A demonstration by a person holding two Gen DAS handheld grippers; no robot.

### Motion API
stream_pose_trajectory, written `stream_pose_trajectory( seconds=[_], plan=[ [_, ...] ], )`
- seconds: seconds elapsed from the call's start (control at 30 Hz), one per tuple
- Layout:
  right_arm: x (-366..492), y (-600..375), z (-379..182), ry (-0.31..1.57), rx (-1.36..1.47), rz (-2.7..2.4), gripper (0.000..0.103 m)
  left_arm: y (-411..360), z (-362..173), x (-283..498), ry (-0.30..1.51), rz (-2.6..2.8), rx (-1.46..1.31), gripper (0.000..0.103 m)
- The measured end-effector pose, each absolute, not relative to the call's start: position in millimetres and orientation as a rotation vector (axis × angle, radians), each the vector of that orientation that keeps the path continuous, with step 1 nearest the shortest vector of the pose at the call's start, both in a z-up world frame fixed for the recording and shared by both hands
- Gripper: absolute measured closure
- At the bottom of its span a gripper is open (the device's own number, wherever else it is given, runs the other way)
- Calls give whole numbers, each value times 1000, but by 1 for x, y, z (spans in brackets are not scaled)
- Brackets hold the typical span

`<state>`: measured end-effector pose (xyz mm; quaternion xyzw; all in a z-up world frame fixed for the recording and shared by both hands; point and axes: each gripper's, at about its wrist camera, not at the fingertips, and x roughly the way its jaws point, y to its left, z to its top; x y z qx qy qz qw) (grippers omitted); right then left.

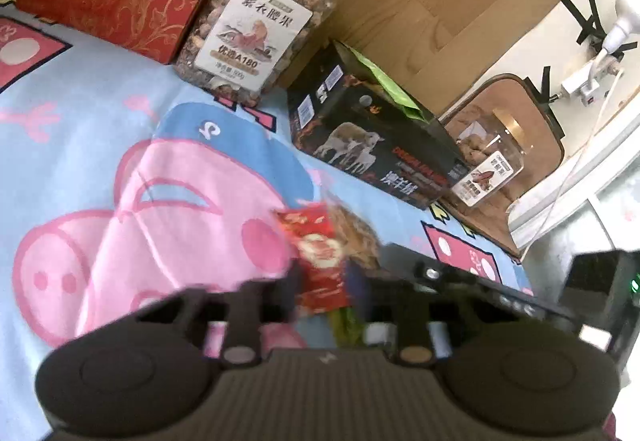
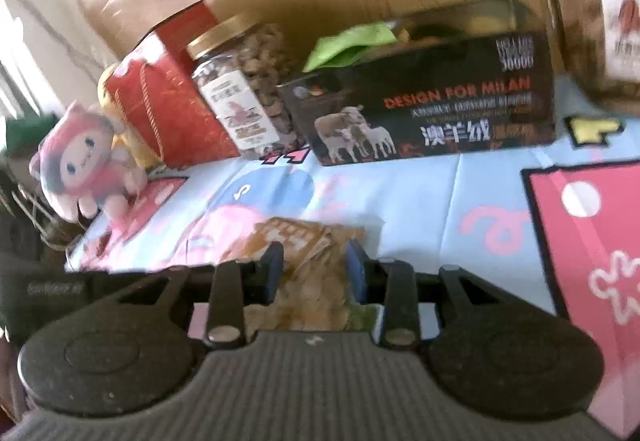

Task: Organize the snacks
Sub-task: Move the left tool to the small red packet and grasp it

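Left gripper (image 1: 324,277) pinching a red snack packet (image 1: 320,261), jaws closed on it, hovering in front of the black box (image 1: 372,145). Right gripper (image 2: 314,265) clamping a tan snack packet (image 2: 308,265), also before that box.

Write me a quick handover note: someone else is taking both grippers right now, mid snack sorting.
Left gripper: shut on a red snack packet, held above the cartoon cloth.
Right gripper: fingers either side of a tan snack packet; whether it is clamped is unclear.
Black box: open at the back, a green packet already inside.
Nut jar stands beside the box.
Left to do: probably both held packets into the box.
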<state>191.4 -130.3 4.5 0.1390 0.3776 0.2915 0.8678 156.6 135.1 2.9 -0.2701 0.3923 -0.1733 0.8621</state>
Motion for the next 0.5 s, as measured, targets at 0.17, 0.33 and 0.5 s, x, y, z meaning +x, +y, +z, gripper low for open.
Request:
stream_pose_trajectory(
  seconds=[0.17,0.33,0.5],
  plan=[
    [164,-137,22,697,304,625,65,155,0,143,814,-355,-630,96],
    [182,-120,55,594,152,613,66,172,1,135,786,-350,-660,95],
    [264,-102,89,629,154,549,71,170,-7,135,800,-376,-684,94]
  ],
)
